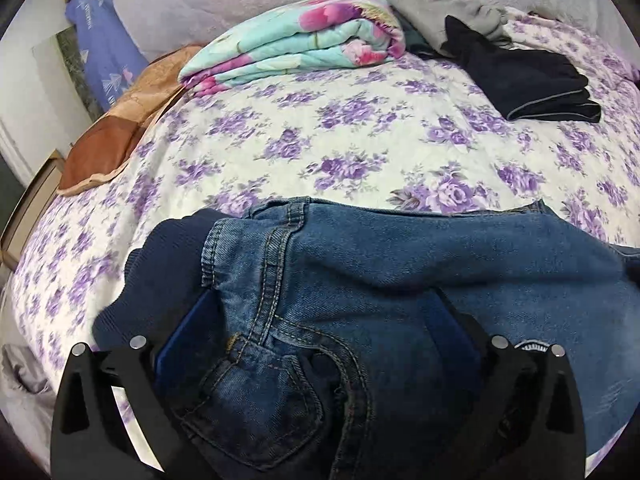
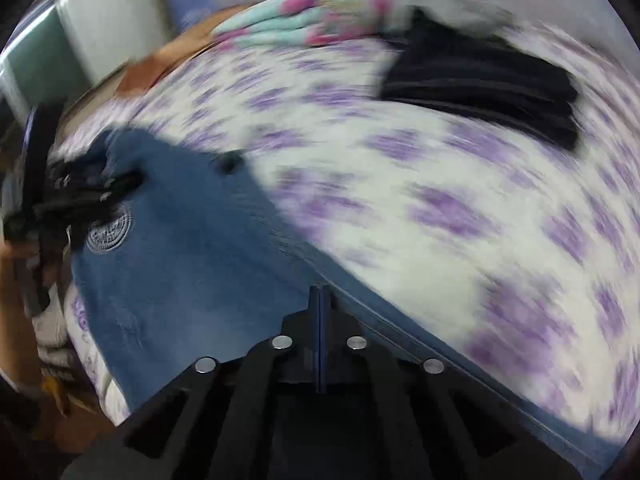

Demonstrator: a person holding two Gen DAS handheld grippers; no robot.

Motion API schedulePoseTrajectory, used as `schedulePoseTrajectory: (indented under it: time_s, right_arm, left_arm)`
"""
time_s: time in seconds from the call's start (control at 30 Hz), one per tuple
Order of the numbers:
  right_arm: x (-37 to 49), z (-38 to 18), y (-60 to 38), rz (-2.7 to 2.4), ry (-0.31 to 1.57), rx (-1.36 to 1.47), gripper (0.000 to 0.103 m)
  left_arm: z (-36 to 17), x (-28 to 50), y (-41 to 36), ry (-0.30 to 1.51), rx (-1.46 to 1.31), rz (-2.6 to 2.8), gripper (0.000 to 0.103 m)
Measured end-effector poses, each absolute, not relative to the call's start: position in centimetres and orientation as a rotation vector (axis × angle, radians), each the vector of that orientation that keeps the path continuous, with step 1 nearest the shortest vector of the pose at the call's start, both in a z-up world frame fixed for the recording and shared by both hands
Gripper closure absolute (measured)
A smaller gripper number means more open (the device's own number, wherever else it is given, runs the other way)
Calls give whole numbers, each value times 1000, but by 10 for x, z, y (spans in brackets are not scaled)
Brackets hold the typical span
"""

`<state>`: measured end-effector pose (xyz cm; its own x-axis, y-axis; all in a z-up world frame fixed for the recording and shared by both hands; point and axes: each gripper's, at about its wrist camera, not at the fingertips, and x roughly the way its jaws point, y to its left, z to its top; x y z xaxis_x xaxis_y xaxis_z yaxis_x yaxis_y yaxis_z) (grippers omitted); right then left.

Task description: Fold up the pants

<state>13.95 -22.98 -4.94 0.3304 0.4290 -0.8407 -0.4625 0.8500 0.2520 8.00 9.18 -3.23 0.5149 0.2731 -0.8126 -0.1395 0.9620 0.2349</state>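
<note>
Blue denim jeans (image 1: 400, 264) with a dark knit waistband lie on the flowered bedspread (image 1: 340, 144), close to the camera. My left gripper (image 1: 312, 320) is open, its two fingers (image 1: 188, 340) spread either side of the bunched waist and pocket area. In the blurred right wrist view the jeans (image 2: 192, 264) stretch from the left gripper (image 2: 80, 196) at far left down to my right gripper (image 2: 320, 312). The right jaws are shut with a thin edge of the denim between them.
A folded turquoise and pink floral quilt (image 1: 296, 40) lies at the back of the bed. Folded dark clothes (image 1: 528, 76) and a grey garment (image 1: 448, 16) lie at the back right. An orange-brown cushion (image 1: 116, 136) sits at the left edge.
</note>
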Motion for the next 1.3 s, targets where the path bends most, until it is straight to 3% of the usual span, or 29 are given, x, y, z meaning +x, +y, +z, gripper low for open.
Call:
schedulePoseTrajectory:
  time_s: [0.07,0.13,0.33,0.6,0.77,0.8,0.87,0.97,1.1,1.3]
  right_arm:
    - [127,-35,-268,474,1042,-13,96]
    - [103,-16,-317,332,950,-4,38]
    - [20,21,-458,28,868,273,28]
    - [-26,-50,-512,127,1049,697,27]
    - [-9,-77,-489,144,1027,801,27]
    - [-5,-76,-488,140,1009,805,38]
    - [4,-76,-488,123,980,801,78]
    - [11,-62,-488,122,955,761,82]
    - [23,1,-455,184,841,548,83]
    - [58,56,-312,557,825,224,81]
  left_arm:
    - [-26,79,93,1008,138,268,4]
    - [-16,73,92,989,133,291,4]
    - [-5,66,59,944,158,192,4]
    - [-2,50,-11,945,124,-59,4]
    - [-45,53,-59,1066,211,-130,4]
    - [-50,52,-62,1066,224,-114,4]
    - [-50,51,-61,1060,197,-98,4]
    - [-48,55,-56,1091,157,-119,4]
    - [-43,53,-54,1103,130,-124,4]
    - [-9,43,-19,1037,-47,-130,4]
